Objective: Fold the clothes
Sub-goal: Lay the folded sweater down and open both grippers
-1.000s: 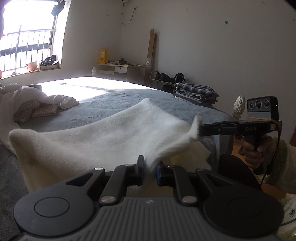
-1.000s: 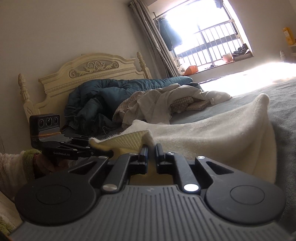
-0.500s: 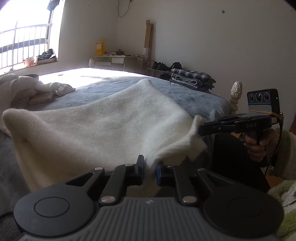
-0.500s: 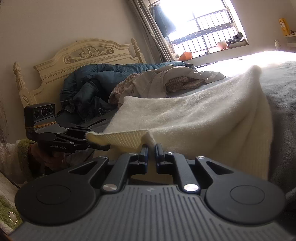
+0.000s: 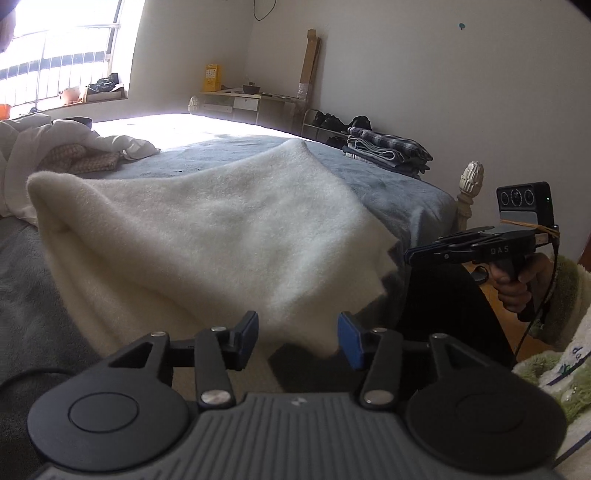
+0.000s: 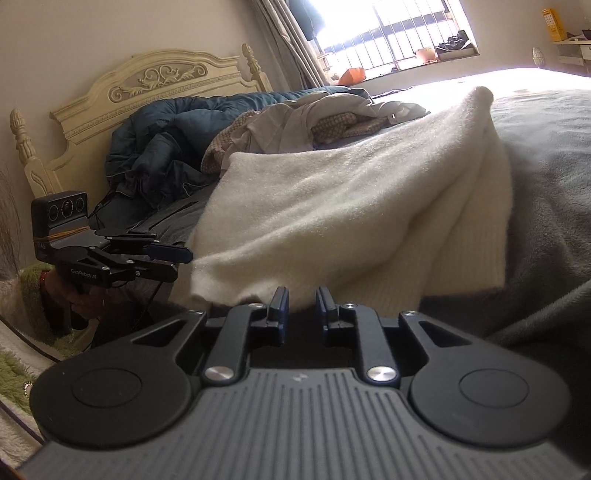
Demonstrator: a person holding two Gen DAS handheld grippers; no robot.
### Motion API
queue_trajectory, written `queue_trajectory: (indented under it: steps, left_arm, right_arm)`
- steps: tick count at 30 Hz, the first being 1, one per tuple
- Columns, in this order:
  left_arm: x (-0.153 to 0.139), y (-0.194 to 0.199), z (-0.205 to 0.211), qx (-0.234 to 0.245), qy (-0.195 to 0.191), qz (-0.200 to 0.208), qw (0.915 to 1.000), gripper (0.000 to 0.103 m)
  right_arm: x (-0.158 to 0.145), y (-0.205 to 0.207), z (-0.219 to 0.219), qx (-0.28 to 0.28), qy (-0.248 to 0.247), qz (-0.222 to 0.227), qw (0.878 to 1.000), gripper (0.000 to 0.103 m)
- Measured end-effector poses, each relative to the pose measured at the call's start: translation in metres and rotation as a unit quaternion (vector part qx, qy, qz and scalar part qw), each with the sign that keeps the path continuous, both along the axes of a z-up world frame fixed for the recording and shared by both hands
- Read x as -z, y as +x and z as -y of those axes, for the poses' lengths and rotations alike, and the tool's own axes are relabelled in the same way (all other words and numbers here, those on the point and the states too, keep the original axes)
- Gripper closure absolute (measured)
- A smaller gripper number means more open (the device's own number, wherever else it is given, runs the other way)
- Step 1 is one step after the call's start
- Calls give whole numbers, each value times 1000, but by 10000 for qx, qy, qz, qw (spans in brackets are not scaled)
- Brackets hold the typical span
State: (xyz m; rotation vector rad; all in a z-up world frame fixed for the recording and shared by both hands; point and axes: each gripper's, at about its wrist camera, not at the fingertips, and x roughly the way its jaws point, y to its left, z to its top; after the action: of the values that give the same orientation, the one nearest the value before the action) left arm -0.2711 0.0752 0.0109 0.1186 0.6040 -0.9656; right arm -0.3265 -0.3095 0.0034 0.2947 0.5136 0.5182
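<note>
Carved cream headboard (image 6: 147,85) stands behind a rumpled dark-teal duvet (image 6: 166,147). A yellow box (image 5: 211,77) sits on the white desk (image 5: 236,101) by the far wall. A barred window (image 6: 391,33) admits bright daylight.

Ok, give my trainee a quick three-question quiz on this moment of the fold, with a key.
1. True or false: the left gripper is clamped on the white sweater.
2. Multiple choice: where is the stack of folded clothes? A) by the headboard B) at the far bed corner near the wall C) on the window sill
3. Fill in: the right gripper has its jaws ____, with no cloth between them.

Key: 1 false, its jaws are apart and hold nothing. 2 B. 3 open.
</note>
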Motion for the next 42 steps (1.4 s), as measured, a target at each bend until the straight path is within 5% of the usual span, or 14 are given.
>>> queue_trajectory:
  steps: [4, 9, 14, 17, 21, 25, 29, 31, 34, 39, 42]
  left_arm:
    - [-15, 10, -9, -350, -607, -142, 9974, 46]
    - [-5, 30, -1, -865, -697, -266, 9935, 41]
    - [4, 51, 7, -1377, -785, -389, 9866, 44]
    - [10, 63, 12, -1683, -837, -462, 9811, 44]
    - [-9, 73, 6, -1934, -1258, -354, 9724, 37]
    - [-14, 102, 3, -2658, -1549, -359, 9508, 35]
    - [21, 122, -8, -3263, -1384, -848, 9312, 45]
    - [18, 120, -15, -3205, -1560, -845, 9305, 44]
    - [3, 121, -25, -3159, -1789, -794, 9284, 42]
    - [-25, 144, -22, -3124, -1983, -315, 9285, 34]
    - [-13, 173, -18, -3378, -1843, -314, 9225, 34]
  right_arm:
    - [-25, -4, 19, 349, 221, 324, 9986, 85]
    - [-42, 54, 2, 1123, 114, 467, 9925, 84]
    - [-8, 91, -28, 1404, -1427, -147, 9796, 85]
    - [4, 84, -14, 1328, -1190, -297, 9835, 85]
    - [-30, 93, -2, 1392, -787, -257, 9868, 85]
    - [-50, 129, 1, 1689, -709, 148, 9830, 84]
    - [-15, 163, 13, 2049, -893, -179, 9745, 85]
    - [6, 168, 23, 2043, -732, -495, 9749, 86]
    - [-10, 165, 28, 2014, -665, -507, 9759, 85]
    - [-49, 185, 28, 2043, -549, -51, 9773, 85]
    - [-50, 213, 26, 2185, -670, 115, 9735, 85]
